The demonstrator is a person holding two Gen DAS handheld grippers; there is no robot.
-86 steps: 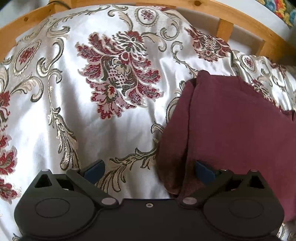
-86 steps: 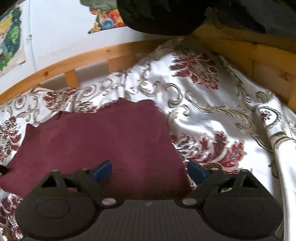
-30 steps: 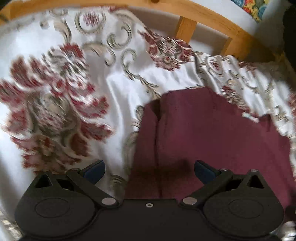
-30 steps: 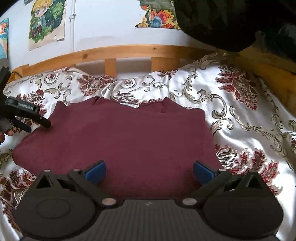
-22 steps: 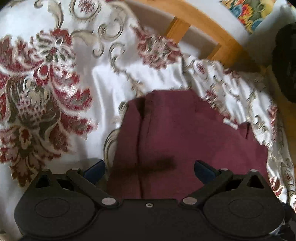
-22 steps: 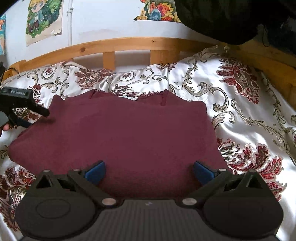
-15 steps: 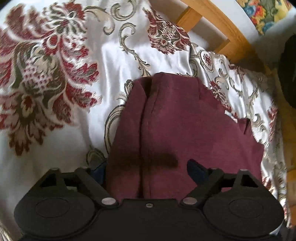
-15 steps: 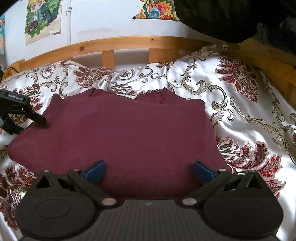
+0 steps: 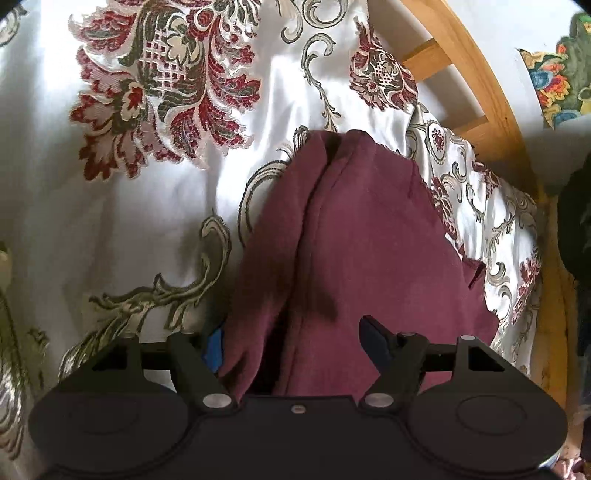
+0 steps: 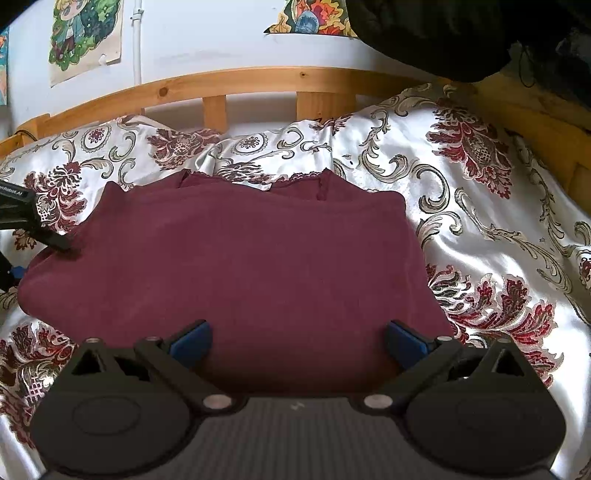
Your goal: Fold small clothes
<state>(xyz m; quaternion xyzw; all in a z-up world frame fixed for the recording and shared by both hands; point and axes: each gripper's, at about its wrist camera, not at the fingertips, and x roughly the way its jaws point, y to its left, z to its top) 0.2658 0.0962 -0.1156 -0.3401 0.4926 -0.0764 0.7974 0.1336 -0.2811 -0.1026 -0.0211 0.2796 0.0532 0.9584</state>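
A maroon garment [image 10: 240, 258] lies flat on the bedspread, neckline toward the headboard. In the left wrist view its folded side edge [image 9: 314, 240] runs away from me, and my left gripper [image 9: 295, 339] straddles that edge. Its jaws are closing: the left pad [image 9: 216, 343] sits low beside and partly under the cloth, the other pad [image 9: 373, 336] over it. The same left gripper [image 10: 37, 229] shows at the garment's left corner in the right wrist view. My right gripper [image 10: 299, 341] hovers open over the garment's near edge, nothing pinched.
A white satin bedspread [image 10: 498, 240] with red floral patterns covers the bed. A wooden slatted headboard [image 10: 258, 79] runs behind it, with posters [image 10: 86, 33] on the wall. A dark bulky thing [image 10: 443, 29] hangs over the far right corner.
My left gripper has moved in over the garment's side edge, rolled, and narrowed its jaws around the cloth. The right gripper has stayed where it was.
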